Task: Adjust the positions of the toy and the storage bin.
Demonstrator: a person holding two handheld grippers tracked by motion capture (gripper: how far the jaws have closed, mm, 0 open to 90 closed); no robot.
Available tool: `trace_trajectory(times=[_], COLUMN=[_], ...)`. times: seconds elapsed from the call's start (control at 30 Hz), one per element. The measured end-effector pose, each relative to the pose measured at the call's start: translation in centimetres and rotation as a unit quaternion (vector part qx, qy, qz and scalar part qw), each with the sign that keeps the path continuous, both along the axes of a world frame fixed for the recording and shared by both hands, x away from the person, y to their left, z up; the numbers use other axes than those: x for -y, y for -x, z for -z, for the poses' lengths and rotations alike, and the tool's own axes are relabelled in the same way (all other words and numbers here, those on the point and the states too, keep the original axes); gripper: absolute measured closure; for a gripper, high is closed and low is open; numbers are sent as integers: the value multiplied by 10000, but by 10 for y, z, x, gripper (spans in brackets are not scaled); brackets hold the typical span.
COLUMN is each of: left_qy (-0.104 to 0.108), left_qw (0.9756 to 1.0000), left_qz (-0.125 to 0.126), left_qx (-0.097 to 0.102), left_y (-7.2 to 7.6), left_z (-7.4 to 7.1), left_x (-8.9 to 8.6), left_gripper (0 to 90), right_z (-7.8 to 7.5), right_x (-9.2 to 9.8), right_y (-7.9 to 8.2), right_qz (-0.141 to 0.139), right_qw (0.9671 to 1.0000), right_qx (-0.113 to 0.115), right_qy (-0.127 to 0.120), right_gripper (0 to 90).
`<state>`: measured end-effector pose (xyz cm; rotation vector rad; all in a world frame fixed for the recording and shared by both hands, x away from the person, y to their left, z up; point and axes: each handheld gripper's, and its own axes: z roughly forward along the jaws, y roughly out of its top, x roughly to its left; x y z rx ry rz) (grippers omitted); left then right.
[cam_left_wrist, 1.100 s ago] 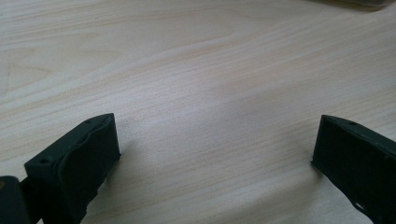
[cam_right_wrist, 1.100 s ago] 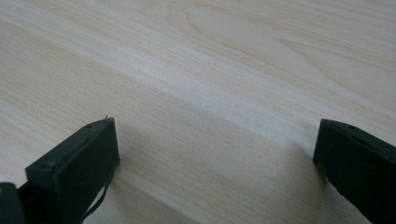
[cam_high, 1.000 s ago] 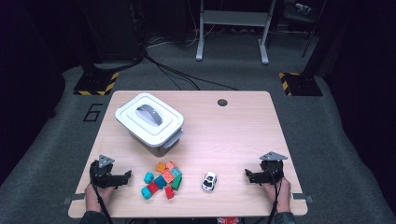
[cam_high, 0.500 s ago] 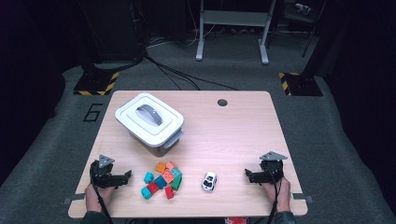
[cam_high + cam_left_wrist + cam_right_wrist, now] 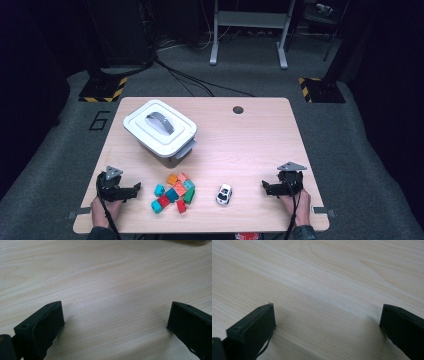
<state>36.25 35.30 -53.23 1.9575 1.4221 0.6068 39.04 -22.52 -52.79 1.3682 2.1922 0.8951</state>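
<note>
Resting low at the near edge of the wooden table, the person's two hands each hold a gripper, with the forearms coming in from the near side. The left hand sits at the near left corner, and the left gripper points right, toward the pile of coloured blocks. The right hand sits at the near right corner, and the right gripper points left, toward the small white toy car.

Both tools stand with their jaws spread wide. In the left gripper view the two black jaws are far apart with bare wood grain between them; nothing is held. The right gripper view shows the same: jaws wide, bare table between, nothing touched but perhaps the tabletop itself, and whether the tips rest on it cannot be told.

The blocks lie in a loose cluster near the front edge, left of centre, just right of the left gripper but apart from it. The toy car stands right of the blocks, between them and the right gripper, apart from both. A white lidded box with a grey handle stands farther back on the left half.

On the floor left of the table a large "6" can be read.
</note>
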Motion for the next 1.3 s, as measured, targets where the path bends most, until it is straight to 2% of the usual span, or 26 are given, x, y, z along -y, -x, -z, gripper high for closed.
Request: trace_trajectory(times=[0.17,0.3,0.37,0.4,0.47,0.6,0.7,0.77,0.8,0.83,0.87,0.9,1.1,1.17,1.23,1.3], left_qy=[0,7,1,6,1,8,2,1,2,2,3,1,4,3,2,5], left_qw=[10000,10000,10000,10000,10000,10000,10000,10000,10000,10000,10000,10000,10000,10000,10000,10000], left_qz=[0,-16,-1,-15,-15,-8,-2,3,0,1,1,1,1,0,1,4], left_qx=[3,42,7,38,29,24,10,6,11,9,10,9,11,10,12,10], left_y=[0,0,0,0,0,0,0,0,0,0,0,0,0,0,0,0], left_z=[0,1,0,1,0,0,0,0,0,0,0,0,0,0,0,0], left_x=[0,0,0,0,0,0,0,0,0,0,0,0,0,0,0,0], left_gripper=[3,3,3,4,4,3,4,4,4,5,5,5,5,5,6,6], right_z=[-6,-15,-21,-28,-30,-39,-43,-43,-43,-42,-42,-42,-33,-31,-27,-24], right_x=[-6,-14,-19,-26,-29,-45,-59,-70,-80,-84,-89,-89,-118,-125,-134,-138], right_y=[0,1,3,6,8,14,18,21,23,24,25,25,30,31,31,31], right_qz=[-77,-208,-343,-502,-542,-903,-1229,-1461,-1663,-1726,-1835,-1835,-2382,-2496,-2690,-2790], right_qw=[10000,9997,9992,9981,9978,9948,9909,9875,9844,9833,9816,9816,9705,9680,9631,9603], right_qx=[-6,38,70,123,128,116,112,91,34,27,23,23,-58,-81,-46,-66], right_qy=[8,-152,-217,-320,-353,-466,-528,-576,-582,-578,-524,-524,-362,-255,-87,-3], right_gripper=[0,0,0,0,0,0,0,0,0,0,0,0,0,0,0,0])
